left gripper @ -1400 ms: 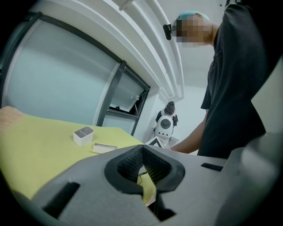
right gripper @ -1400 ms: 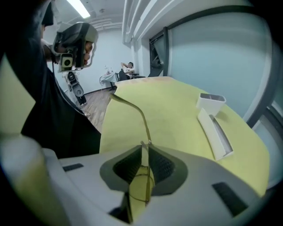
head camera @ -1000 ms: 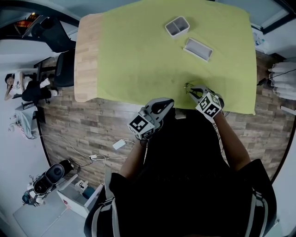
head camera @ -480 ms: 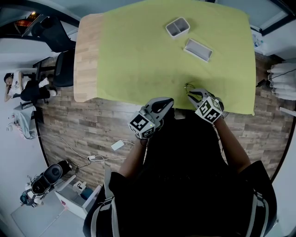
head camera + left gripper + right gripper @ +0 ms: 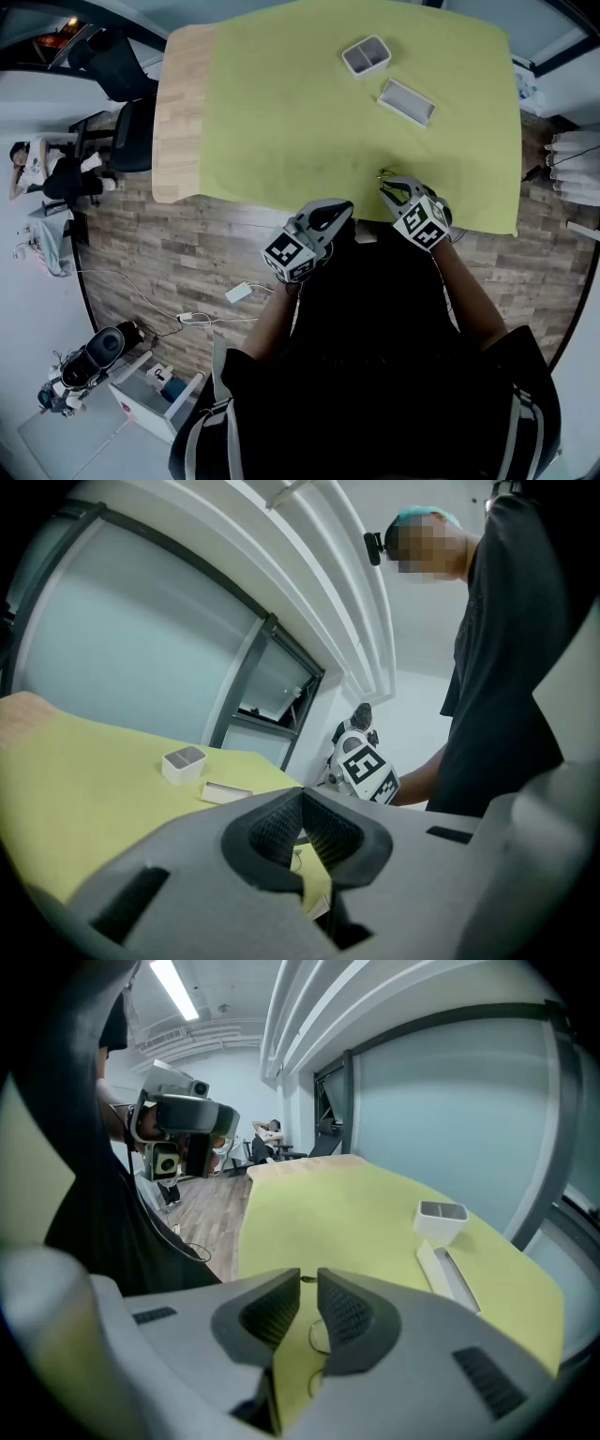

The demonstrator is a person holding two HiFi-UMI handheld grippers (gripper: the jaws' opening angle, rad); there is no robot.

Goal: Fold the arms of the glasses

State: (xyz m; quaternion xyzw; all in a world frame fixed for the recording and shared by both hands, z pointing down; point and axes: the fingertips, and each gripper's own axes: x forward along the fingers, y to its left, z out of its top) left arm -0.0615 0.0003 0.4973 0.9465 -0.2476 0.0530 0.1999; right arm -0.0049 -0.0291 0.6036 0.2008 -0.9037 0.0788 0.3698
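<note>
Head view: desk point(image 5: 176, 112) of pale wood under matte yellow-green cloth point(image 5: 281, 112). Thin wire glasses point(image 5: 384, 176) lie at its near edge, partly hidden by the right gripper point(image 5: 392, 190). The left gripper point(image 5: 330, 214) hangs off the edge.

Left gripper view: ribbed dark jaws meet at the tips, nothing between.

Right gripper view: jaws drawn to a narrow slit, pinching a small dark bit of frame; wire rims blurred below.
</note>
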